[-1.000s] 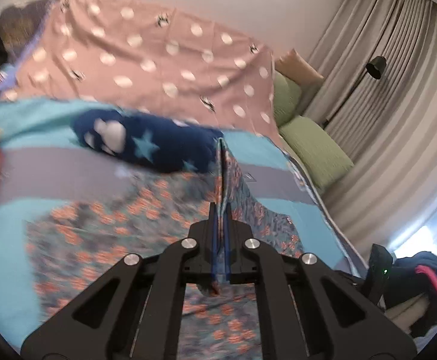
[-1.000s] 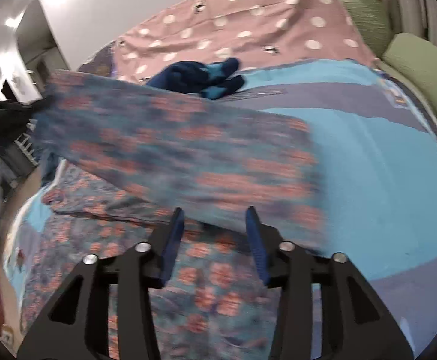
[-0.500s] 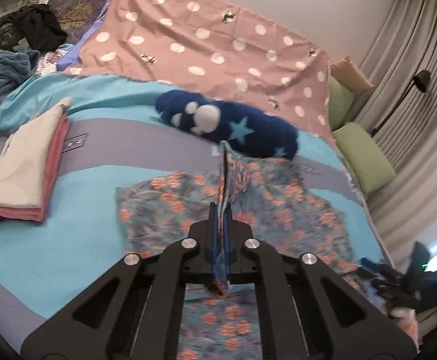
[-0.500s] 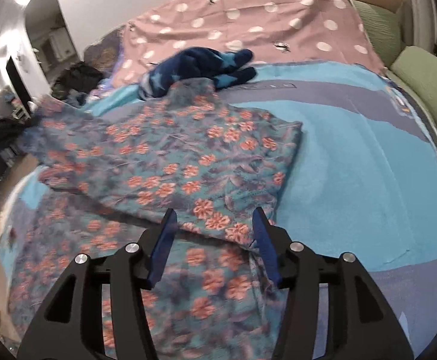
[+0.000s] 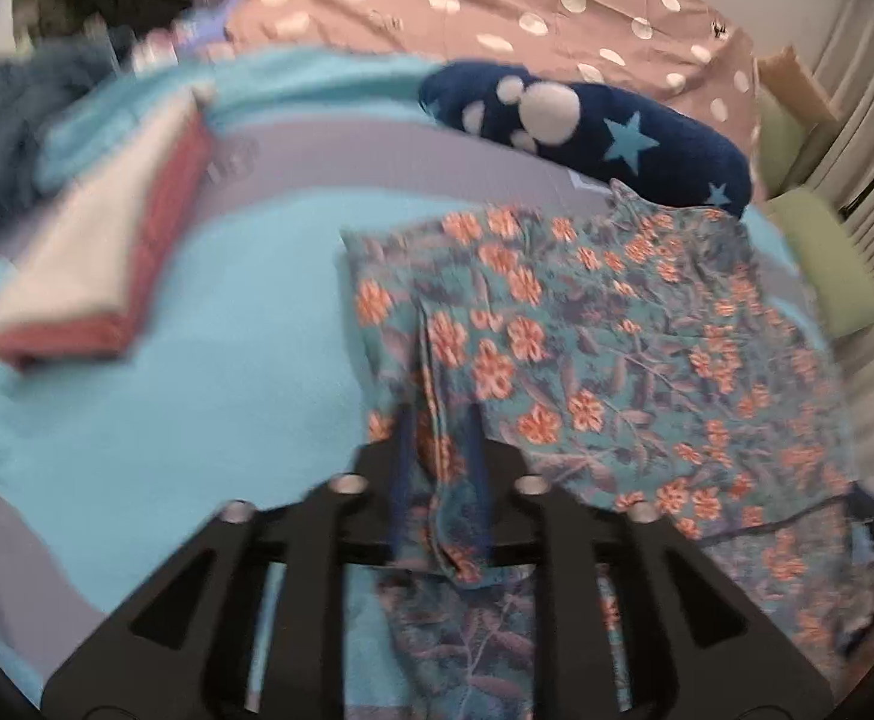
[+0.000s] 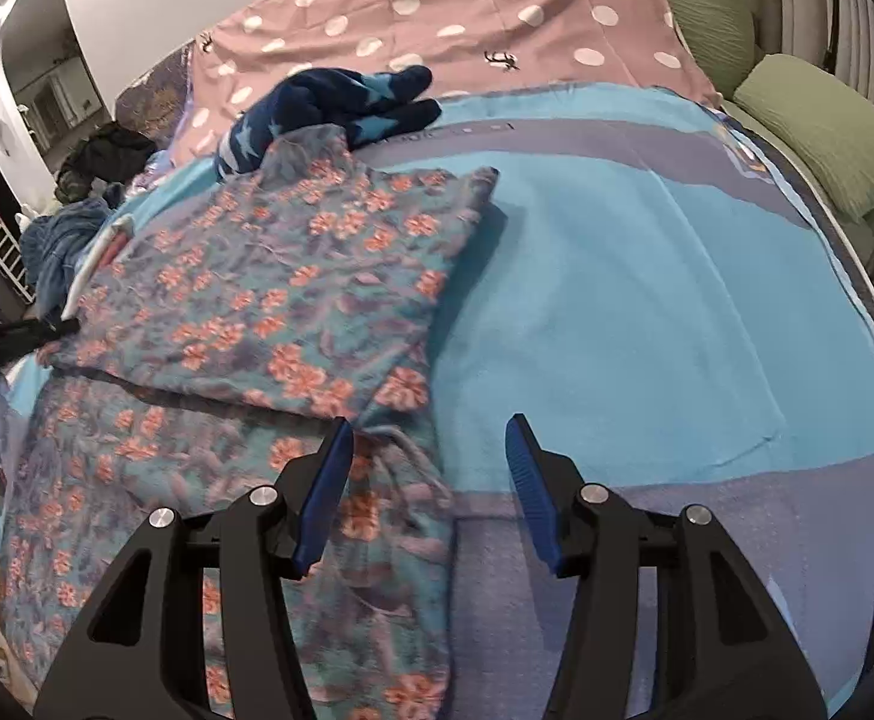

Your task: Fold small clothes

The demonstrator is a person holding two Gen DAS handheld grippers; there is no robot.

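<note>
Floral garment (image 5: 604,336) lies on the bed (image 6: 646,276), top half folded over the lower half; folded edge runs crosswise in front of both grippers. Thin, limp woven cloth, teal with orange blossoms, lightly creased.

Left gripper (image 5: 439,456): jaws have just been opening, now narrowly apart, with a pleat of the garment's near-left corner loose between them. It is the nearer one.

Right gripper (image 6: 431,480): jaws wide, empty, the left finger just at the fold's right corner.

Beyond: navy star-print fleece item (image 5: 592,126), folded pink-white stack (image 5: 101,276), polka-dot sheet (image 6: 448,12).
</note>
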